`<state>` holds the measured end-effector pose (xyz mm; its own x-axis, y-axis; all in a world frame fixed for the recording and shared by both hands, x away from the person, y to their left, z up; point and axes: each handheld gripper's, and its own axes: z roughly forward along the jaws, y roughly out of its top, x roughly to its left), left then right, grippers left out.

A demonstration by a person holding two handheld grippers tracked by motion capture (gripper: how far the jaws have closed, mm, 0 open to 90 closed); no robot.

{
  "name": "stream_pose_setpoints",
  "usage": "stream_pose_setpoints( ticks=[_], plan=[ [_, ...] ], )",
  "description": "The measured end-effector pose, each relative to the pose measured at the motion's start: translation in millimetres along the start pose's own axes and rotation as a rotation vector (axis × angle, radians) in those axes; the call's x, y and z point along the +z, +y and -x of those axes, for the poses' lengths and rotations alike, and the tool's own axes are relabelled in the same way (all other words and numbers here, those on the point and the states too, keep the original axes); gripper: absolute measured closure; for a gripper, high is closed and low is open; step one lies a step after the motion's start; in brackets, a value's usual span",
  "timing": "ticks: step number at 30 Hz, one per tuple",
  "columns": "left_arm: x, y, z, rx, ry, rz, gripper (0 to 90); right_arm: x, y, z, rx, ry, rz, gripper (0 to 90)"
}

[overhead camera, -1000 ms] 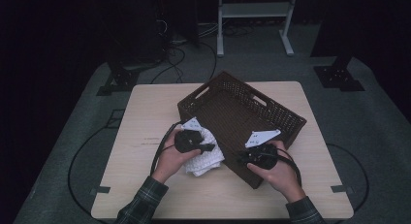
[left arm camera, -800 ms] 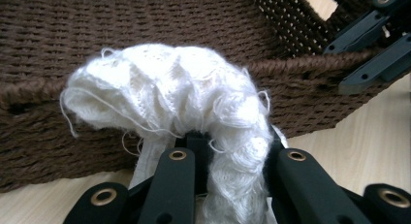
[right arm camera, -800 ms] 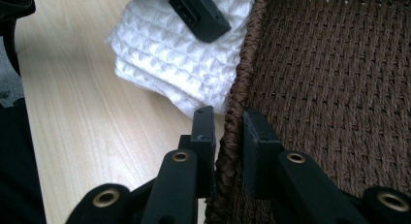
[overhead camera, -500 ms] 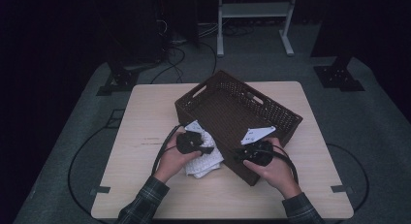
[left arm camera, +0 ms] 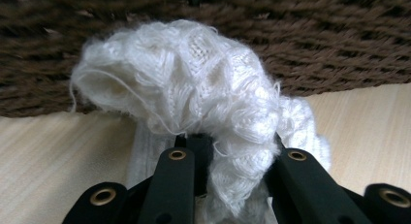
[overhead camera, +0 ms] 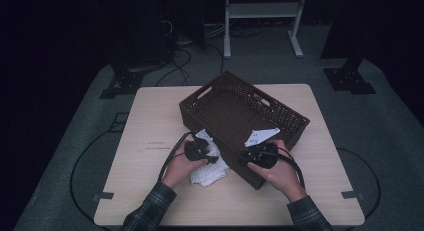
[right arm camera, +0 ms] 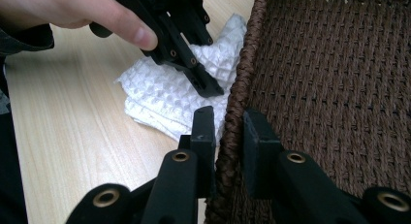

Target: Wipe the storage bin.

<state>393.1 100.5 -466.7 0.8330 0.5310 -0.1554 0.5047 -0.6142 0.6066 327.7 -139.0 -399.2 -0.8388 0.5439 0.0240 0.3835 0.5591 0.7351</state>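
A white waffle-knit cloth [overhead camera: 207, 172] lies on the wooden table [overhead camera: 150, 116], against the front left wall of a brown woven basket [overhead camera: 295, 118]. My left gripper [overhead camera: 204, 151] is shut on a bunched fold of the cloth [left arm camera: 194, 83], which bulges above the left gripper [left arm camera: 232, 151] with the basket wall [left arm camera: 315, 40] right behind. My right gripper [overhead camera: 252, 158] is at the basket's front corner. The right gripper [right arm camera: 230, 127] is shut on the braided basket rim [right arm camera: 242, 64], one jaw outside and one inside. The cloth [right arm camera: 155, 93] and the left gripper [right arm camera: 201, 83] lie just left of it.
The basket's inside [overhead camera: 235, 111] holds nothing that I can see. A white metal frame [overhead camera: 260, 11] and cables [overhead camera: 185, 46] stand on the floor behind the table. Black stand bases [overhead camera: 350, 81] sit at both far sides. Bare tabletop stretches left of the cloth.
My left gripper has sunk a little with the cloth, which now rests more fully on the table. The right gripper and the basket have stayed put.
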Motion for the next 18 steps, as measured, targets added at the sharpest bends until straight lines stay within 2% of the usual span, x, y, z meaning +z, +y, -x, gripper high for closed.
stream_pose_setpoints(
  ticks=[4,6,7,8,10,12,15,18],
  plan=[
    [-1.1,0.1,0.4,-0.004,-0.001,0.001,75.1,0.9,0.5,0.2,0.005,0.0,0.003,76.4],
    [-4.8,1.0,-0.2,-0.001,-0.01,0.013,75.2,0.7,0.4,0.1,0.003,0.0,0.004,76.1],
    [-6.4,1.4,0.7,-0.014,-0.016,0.029,75.1,0.6,0.3,0.2,0.001,0.0,0.004,75.9],
    [-9.5,2.4,0.6,-0.005,-0.017,0.03,75.2,0.4,0.3,0.2,-0.002,-0.001,0.004,75.3],
    [-14.2,4.3,3.0,-0.005,-0.02,0.056,75.2,-0.2,0.9,-0.4,-0.005,-0.005,0.006,74.1],
    [-21.0,7.0,4.3,0.016,-0.026,0.071,75.2,-1.2,1.1,-1.0,-0.019,-0.009,0.003,72.0],
    [-30.7,11.4,8.4,0.011,-0.048,0.127,75.2,-4.3,-0.2,-1.4,-0.026,-0.015,0.007,71.6],
    [-39.7,15.5,13.7,0.018,-0.05,0.16,75.3,-8.3,-2.0,-1.5,-0.031,-0.017,0.008,70.7]
  ],
)
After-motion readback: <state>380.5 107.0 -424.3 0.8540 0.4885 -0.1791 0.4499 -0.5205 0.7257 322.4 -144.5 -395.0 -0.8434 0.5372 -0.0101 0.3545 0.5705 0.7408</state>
